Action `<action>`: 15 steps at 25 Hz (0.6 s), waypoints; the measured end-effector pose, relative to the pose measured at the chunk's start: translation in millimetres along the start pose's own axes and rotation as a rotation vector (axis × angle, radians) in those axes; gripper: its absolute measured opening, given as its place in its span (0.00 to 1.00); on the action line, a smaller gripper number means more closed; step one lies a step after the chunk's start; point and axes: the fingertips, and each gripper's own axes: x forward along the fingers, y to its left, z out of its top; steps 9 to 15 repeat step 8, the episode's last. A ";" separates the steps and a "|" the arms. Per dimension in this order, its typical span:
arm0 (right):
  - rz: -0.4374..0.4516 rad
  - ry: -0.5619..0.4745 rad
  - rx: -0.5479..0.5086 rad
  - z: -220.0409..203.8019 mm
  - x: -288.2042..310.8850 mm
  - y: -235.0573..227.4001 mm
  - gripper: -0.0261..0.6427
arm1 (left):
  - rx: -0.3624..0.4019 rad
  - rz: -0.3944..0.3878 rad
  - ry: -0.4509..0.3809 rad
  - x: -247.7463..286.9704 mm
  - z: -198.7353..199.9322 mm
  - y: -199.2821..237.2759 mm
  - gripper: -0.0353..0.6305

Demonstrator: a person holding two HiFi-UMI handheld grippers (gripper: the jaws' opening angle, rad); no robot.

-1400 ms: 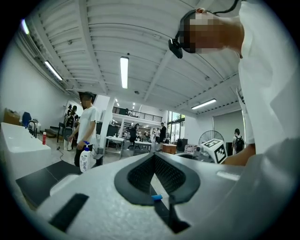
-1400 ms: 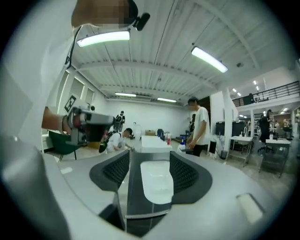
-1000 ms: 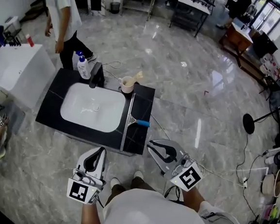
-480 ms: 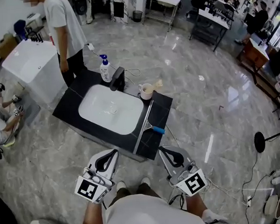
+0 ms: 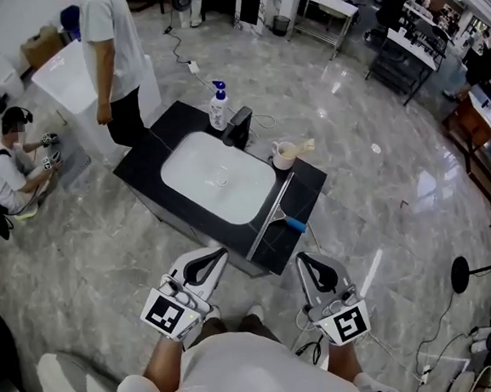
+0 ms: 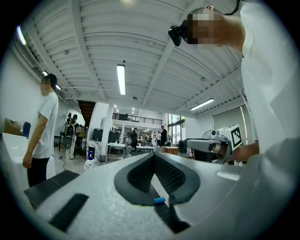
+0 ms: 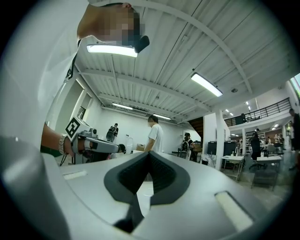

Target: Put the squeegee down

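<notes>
Since the long metal-bladed squeegee with a blue handle lies flat on the black countertop right of centre, beside the white sink, it looks light and stiff; its handle suits gripping. Below, the left gripper and right gripper are closed, empty.

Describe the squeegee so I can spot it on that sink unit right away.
Find the black counter with the white basin set in it. Right of the basin in the head view lies the squeegee, running from beside the cup toward the counter's near edge. It's the only long silvery bar there, with a short blue handle sticking out.
</notes>
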 end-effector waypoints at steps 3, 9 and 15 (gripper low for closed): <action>0.000 0.012 0.001 -6.5 -1.7 -0.7 0.06 | 0.000 0.002 -0.002 -0.1 -2.5 -1.5 0.05; -0.008 0.021 0.009 -15.0 -2.1 -0.4 0.06 | 0.002 -0.004 -0.003 1.3 -4.4 -5.0 0.05; -0.008 0.021 0.009 -15.0 -2.1 -0.4 0.06 | 0.002 -0.004 -0.003 1.3 -4.4 -5.0 0.05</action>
